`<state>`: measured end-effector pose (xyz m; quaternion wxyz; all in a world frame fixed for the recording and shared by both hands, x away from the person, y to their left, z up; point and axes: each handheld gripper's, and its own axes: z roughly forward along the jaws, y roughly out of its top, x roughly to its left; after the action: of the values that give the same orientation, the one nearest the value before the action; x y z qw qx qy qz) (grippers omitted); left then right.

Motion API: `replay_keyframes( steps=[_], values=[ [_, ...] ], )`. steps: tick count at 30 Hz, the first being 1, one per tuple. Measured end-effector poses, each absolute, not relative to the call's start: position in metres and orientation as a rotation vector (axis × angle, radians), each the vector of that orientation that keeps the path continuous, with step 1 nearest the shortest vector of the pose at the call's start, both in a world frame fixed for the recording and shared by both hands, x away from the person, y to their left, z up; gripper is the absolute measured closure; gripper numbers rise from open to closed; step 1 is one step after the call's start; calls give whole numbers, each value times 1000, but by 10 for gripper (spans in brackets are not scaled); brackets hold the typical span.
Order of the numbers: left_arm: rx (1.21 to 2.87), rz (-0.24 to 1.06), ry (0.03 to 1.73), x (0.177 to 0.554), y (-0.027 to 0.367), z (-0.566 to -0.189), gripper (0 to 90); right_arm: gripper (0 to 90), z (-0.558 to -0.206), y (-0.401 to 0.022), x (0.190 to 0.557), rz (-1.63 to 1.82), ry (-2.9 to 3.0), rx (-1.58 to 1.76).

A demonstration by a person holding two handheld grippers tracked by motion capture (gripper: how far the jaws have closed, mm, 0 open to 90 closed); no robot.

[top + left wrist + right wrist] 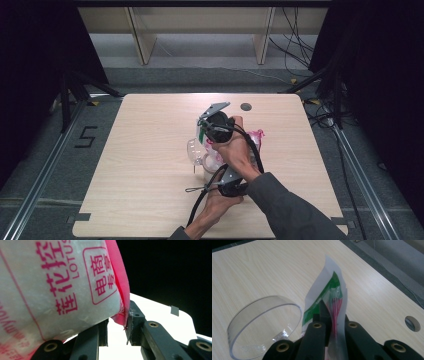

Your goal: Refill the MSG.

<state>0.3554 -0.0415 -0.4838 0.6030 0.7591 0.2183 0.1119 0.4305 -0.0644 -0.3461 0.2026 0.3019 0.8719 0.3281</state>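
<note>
Right gripper [329, 322]: jaws clenching the green-and-pink packet [332, 293] above the clear cup [265, 325] | left gripper [117, 332]: jaws gripping the pink-printed bag [57, 282] | both being held over mid-worktop [145, 145].

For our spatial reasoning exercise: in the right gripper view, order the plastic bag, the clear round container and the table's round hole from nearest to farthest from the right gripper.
1. Plastic bag: clamped in the right gripper.
2. Clear round container: just left.
3. Round hole: far right.
</note>
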Motion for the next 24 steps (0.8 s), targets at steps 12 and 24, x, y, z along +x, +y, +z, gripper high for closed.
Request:
replay_keyframes(
  steps=[12, 24],
  values=[
    [1679, 196, 549, 353, -46, -486, 744, 900, -348, -62, 430, 907, 2440, 823],
    [1679, 196, 546, 352, -46, -486, 743, 900, -348, -63, 431, 908, 2445, 825]
  ],
)
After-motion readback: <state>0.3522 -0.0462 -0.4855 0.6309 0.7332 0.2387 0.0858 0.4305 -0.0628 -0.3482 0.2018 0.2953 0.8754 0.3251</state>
